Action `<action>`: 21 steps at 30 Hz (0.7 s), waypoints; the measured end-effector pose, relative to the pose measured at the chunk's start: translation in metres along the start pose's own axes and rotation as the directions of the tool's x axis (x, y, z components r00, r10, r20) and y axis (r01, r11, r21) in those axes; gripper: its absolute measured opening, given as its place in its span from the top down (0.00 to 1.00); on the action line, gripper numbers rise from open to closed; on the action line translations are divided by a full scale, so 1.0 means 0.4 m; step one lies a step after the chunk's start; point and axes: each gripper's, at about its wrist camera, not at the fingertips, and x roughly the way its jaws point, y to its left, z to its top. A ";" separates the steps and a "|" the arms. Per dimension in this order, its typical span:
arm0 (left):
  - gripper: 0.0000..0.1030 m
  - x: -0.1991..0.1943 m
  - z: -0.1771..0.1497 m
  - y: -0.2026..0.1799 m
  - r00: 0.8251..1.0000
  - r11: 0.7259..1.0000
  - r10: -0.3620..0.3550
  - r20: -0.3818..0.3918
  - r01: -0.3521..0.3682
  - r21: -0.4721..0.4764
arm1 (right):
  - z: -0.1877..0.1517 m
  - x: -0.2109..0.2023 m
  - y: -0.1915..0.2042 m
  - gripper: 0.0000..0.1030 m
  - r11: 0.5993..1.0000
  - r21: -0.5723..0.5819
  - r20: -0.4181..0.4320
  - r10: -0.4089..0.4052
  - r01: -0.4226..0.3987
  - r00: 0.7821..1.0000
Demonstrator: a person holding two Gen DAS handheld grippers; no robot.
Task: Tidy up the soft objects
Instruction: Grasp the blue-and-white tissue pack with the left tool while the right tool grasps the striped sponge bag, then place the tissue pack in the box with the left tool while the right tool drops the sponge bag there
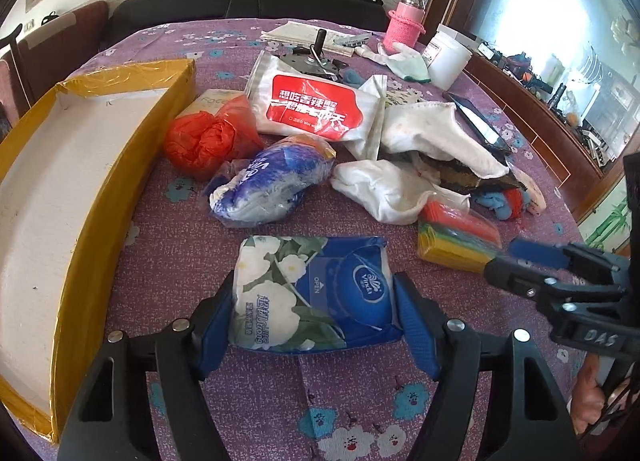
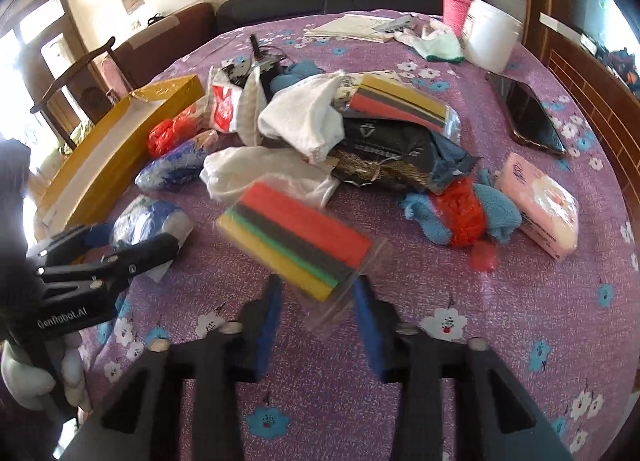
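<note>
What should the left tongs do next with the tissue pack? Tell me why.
Probably lift and carry it left into the yellow box. The left tongs already grip both ends of the tissue pack, and the box lies open just to that side.
</note>
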 end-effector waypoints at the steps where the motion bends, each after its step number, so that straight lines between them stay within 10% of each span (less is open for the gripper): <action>1: 0.28 0.001 0.000 -0.003 1.000 1.000 0.004 -0.002 -0.004 0.005 | 0.006 -0.007 0.003 0.27 1.000 -0.005 0.015 -0.011 0.011 1.000; 14: 0.31 -0.005 -0.005 -0.004 1.000 1.000 0.006 0.008 -0.006 -0.001 | 0.045 0.087 0.096 0.25 0.947 -0.311 -0.020 -0.091 0.080 0.996; 21: 0.33 -0.028 -0.013 0.025 0.997 0.996 -0.065 0.030 0.066 -0.063 | 0.028 0.040 0.087 0.57 0.979 -0.205 -0.027 -0.017 0.011 0.999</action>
